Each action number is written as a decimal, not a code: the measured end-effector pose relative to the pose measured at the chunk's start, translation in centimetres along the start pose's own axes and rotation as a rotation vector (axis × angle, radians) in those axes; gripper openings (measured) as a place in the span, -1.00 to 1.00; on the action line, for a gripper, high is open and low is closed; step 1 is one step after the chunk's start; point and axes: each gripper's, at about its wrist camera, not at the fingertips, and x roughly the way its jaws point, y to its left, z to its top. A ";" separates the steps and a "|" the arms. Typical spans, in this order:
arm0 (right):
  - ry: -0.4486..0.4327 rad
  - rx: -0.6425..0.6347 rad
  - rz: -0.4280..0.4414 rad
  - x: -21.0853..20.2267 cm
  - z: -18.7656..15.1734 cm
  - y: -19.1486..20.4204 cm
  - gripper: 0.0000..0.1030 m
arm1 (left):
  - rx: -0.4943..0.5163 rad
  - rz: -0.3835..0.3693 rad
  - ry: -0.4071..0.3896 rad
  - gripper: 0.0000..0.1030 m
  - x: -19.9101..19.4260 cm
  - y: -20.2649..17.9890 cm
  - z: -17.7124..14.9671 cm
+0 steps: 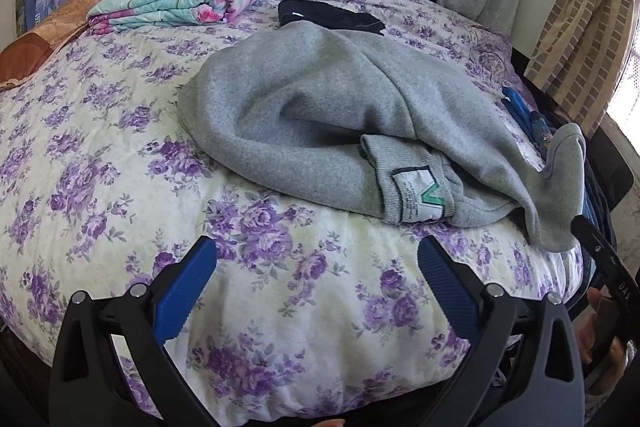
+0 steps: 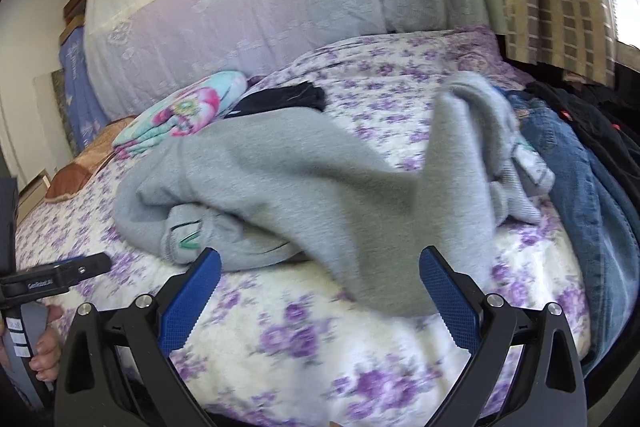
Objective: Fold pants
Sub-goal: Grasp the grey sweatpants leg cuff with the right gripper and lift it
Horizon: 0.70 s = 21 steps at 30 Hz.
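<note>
Hovering with both pairs of jaws spread wide, gripping nothing. Left gripper (image 1: 316,279) hanging over bare floral bedspread (image 1: 100,155), short of the gray sweatpants (image 1: 304,107). Right gripper (image 2: 320,287) sitting closer in, with a flap of gray fleece lying between its blue pads (image 2: 448,299), though not pinched.

Looking further out: pants lying in a crumpled heap mid-bed, waistband with its white label (image 1: 418,195) turned outward toward the near edge, one leg trailing off to the right toward the jeans (image 2: 580,187).

Needing, by the look of it, a flattening first, not a fold. Best going for the waistband with the left, low and square, biting only the rib and not the bedspread beneath. Right likely reaching for the trailing leg end, then pulling apart to straighten. Watching for snagging the quilt; soft fleece probably sagging and twisting if lifted from one corner.
</note>
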 end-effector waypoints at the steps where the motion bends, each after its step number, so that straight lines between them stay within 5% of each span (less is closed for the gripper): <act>1: -0.013 0.025 -0.013 0.0 0.2 -1.0 0.93 | -0.012 0.001 0.006 0.91 0.3 0.5 0.3; 7: -0.045 0.195 -0.053 0.2 1.3 -7.0 0.93 | -0.103 0.038 0.027 0.91 1.6 4.0 1.3; 14: 0.139 0.426 0.072 5.5 -0.1 -10.6 0.93 | -0.145 0.039 0.049 0.91 3.7 6.5 3.4; 16: 0.117 0.408 0.082 6.0 -0.4 -10.3 0.93 | -0.125 0.044 0.045 0.91 4.3 6.4 4.2; 17: 0.091 0.370 0.099 5.9 -0.2 -9.8 0.77 | -0.115 0.046 0.045 0.91 4.5 6.3 4.5; 18: 0.076 0.337 0.137 6.1 0.3 -9.5 0.29 | -0.106 0.050 0.047 0.91 5.0 6.2 5.0; 21: 0.043 0.386 0.205 6.4 1.7 -10.5 -0.45 | -0.106 0.054 0.065 0.91 6.3 6.4 6.0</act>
